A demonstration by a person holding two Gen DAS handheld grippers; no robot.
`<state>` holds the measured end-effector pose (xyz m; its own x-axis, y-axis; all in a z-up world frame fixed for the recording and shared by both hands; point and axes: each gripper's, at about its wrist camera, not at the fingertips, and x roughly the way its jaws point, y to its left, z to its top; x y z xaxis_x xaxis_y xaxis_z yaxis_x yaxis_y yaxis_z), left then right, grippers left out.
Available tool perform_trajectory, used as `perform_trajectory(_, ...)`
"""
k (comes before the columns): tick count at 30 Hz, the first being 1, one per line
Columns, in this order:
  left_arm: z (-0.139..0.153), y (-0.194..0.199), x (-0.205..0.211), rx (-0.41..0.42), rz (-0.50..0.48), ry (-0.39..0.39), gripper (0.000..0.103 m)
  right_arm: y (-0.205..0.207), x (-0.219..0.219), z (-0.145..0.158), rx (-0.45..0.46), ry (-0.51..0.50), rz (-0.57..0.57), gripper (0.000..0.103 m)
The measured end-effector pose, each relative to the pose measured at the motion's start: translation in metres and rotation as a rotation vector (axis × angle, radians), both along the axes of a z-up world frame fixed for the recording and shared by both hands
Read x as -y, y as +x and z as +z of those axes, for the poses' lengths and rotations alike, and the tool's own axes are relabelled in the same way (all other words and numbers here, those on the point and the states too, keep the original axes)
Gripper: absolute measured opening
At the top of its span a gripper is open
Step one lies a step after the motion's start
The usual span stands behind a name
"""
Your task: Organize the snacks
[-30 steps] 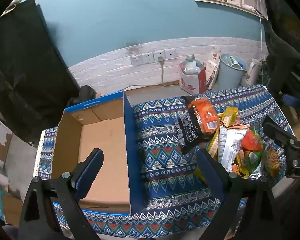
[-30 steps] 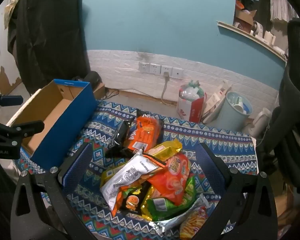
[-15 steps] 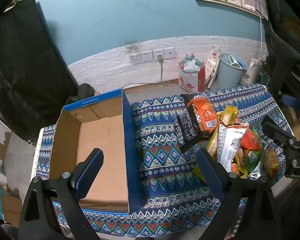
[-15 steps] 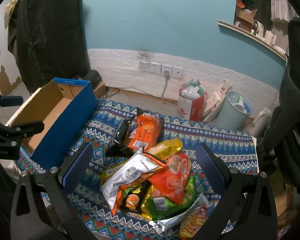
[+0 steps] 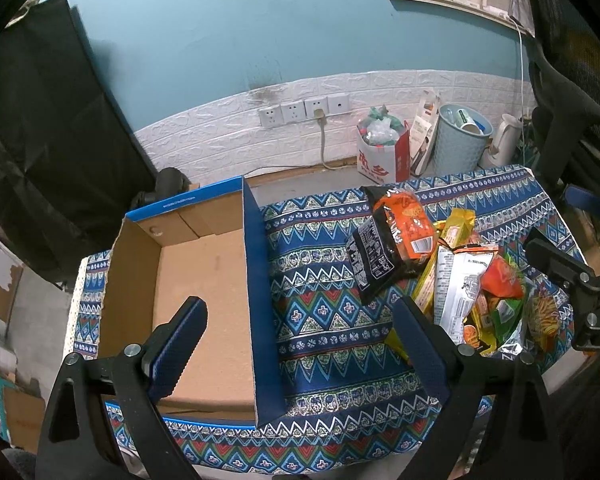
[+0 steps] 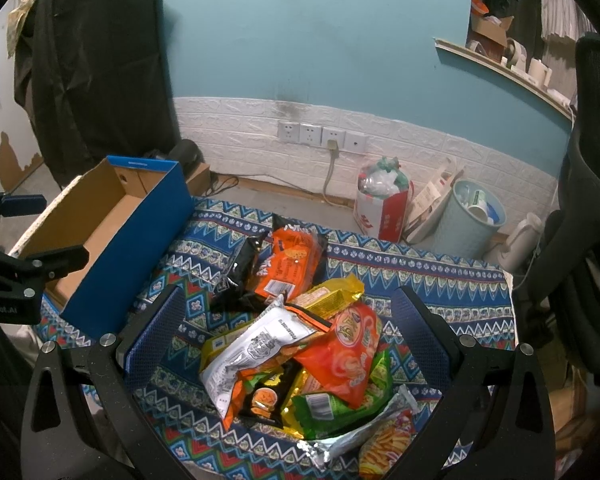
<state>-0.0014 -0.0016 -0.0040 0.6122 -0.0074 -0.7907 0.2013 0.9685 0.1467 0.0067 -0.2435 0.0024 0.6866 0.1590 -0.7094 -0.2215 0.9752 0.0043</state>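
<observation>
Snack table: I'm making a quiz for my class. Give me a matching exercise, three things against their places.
Things:
1. box
2. snack pile
3. bin

Places:
A. on the floor by the wall
B. on the cloth's left end, nothing inside
C. on the cloth, between the right gripper's open fingers

Pairs: 1-B, 2-C, 3-A

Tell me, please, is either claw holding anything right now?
No. The left claw and the right claw are both open and empty above the table.
</observation>
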Motion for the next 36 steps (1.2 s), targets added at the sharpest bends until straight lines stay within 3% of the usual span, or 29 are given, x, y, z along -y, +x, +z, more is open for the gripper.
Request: perform_trajectory(36,-0.0020,-0.0009,0.0026,-0.003,-0.007,0.007,0.095,-0.0009,0.0037,-0.0025,-0.009,-0.001,-0.001,0.100)
